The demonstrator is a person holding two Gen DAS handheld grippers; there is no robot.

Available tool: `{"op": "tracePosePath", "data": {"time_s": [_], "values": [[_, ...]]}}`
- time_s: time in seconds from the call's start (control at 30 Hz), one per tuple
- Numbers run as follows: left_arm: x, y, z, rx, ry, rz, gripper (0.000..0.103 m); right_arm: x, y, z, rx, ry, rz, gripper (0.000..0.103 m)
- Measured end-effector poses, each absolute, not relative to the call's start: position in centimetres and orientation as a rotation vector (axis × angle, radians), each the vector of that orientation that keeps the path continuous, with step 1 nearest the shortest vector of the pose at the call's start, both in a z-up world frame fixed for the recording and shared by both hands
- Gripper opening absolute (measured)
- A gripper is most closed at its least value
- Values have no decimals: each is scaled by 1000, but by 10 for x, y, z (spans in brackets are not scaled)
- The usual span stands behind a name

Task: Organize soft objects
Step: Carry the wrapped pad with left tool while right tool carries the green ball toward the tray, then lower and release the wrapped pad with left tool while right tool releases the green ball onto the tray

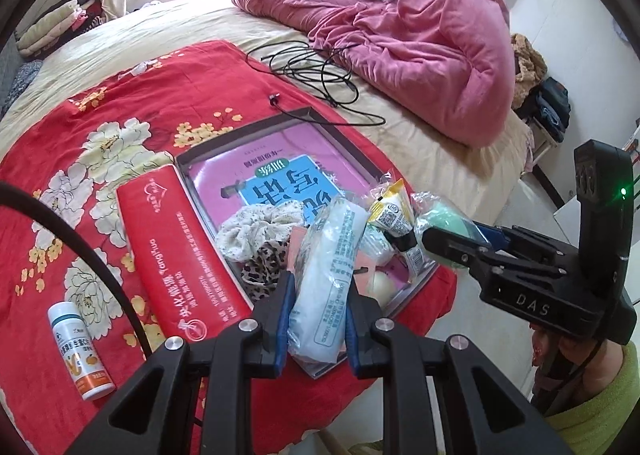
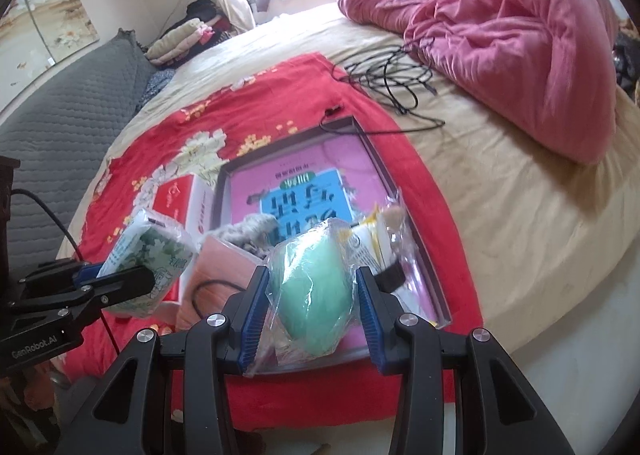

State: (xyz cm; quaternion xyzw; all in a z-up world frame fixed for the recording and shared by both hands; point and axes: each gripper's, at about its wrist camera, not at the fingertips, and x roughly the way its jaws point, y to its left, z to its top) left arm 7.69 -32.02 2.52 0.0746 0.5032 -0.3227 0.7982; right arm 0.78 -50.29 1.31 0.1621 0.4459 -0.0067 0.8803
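Plastic-wrapped, our tissue pack (image 1: 328,279) sits pinched lengthwise in the left tongs (image 1: 318,319), the green sponge (image 2: 316,295) in the right tongs (image 2: 312,315), tray (image 1: 352,159) at twelve o'clock.

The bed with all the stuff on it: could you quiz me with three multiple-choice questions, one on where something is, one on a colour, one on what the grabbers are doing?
1. Where does the small white bottle with the orange label lie?
A. In the tray
B. On the red floral cloth, outside the tray
C. On the pink quilt

2. What colour is the soft thing in the clear bag?
A. Pale green
B. Black
C. Purple

3. What is the left gripper doing?
A. Standing empty and open
B. Gripping the coiled black cable
C. Closed on a white tissue pack

Answers:
1 B: the bottle rests on the red floral cloth, left of the tray.
2 A: green shows through the plastic between the right gripper fingers.
3 C: the tissue pack sits pinched between both blue pads.
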Motion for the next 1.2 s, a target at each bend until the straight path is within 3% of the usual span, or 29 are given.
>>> {"op": "tracePosePath", "data": {"time_s": [0.4,1.03,1.2], "values": [[93,-357,2,199,1111,-723,23,15,-511,-31,339,1023,-7,44],[134,-399,-36,250,1217,-745,23,30,-494,-67,195,961,-17,48],[135,-402,-40,260,1233,-744,33,29,-491,-68,168,975,-24,50]]}}
